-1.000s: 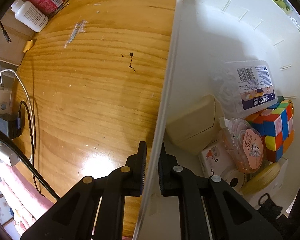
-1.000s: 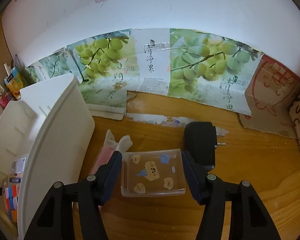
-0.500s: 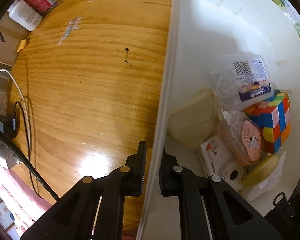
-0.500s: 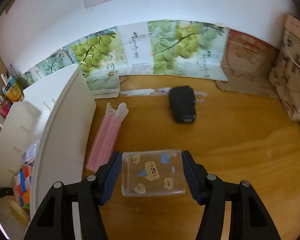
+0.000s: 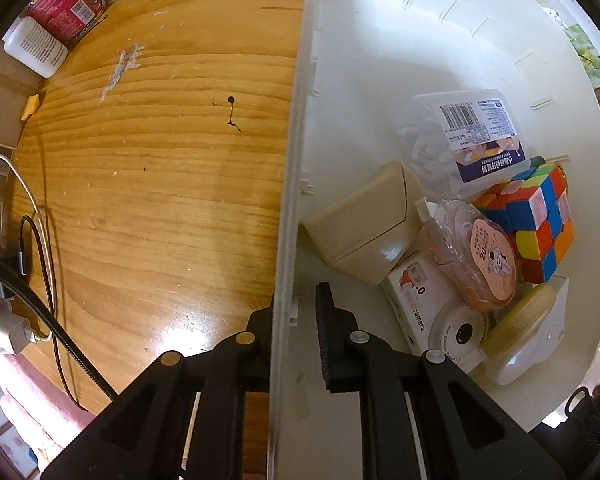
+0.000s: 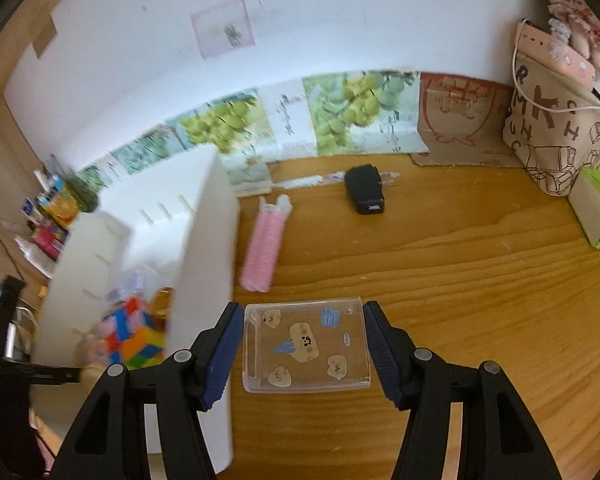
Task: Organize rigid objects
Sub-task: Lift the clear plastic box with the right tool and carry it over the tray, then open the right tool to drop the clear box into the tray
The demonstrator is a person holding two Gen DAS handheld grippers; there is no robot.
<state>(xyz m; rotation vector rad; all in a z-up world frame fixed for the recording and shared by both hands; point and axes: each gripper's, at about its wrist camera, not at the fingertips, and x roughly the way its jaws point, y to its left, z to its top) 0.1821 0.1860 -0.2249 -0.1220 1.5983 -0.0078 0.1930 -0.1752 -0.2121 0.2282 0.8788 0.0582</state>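
My left gripper point(image 5: 296, 312) is shut on the near wall of the white storage bin point(image 5: 296, 128), one finger inside and one outside. Inside the bin lie a colour cube point(image 5: 540, 224), a beige case point(image 5: 364, 220), a clear labelled box point(image 5: 472, 132), a tape roll in a packet point(image 5: 476, 256) and a small white camera box point(image 5: 428, 308). My right gripper point(image 6: 304, 344) is shut on a clear plastic box with bear stickers point(image 6: 306, 348), held above the wooden table just right of the bin point(image 6: 208, 240).
A pink packet point(image 6: 264, 248) and a black charger point(image 6: 366, 194) lie on the table behind the clear box. A tissue box point(image 6: 598, 212) and a printed bag point(image 6: 556, 120) stand at the right. Cables and plugs point(image 5: 12, 300) lie left of the bin.
My right gripper has risen and pulled back with the clear box, so more table and wall show. The left gripper keeps its hold on the bin wall; the bin has shifted slightly.
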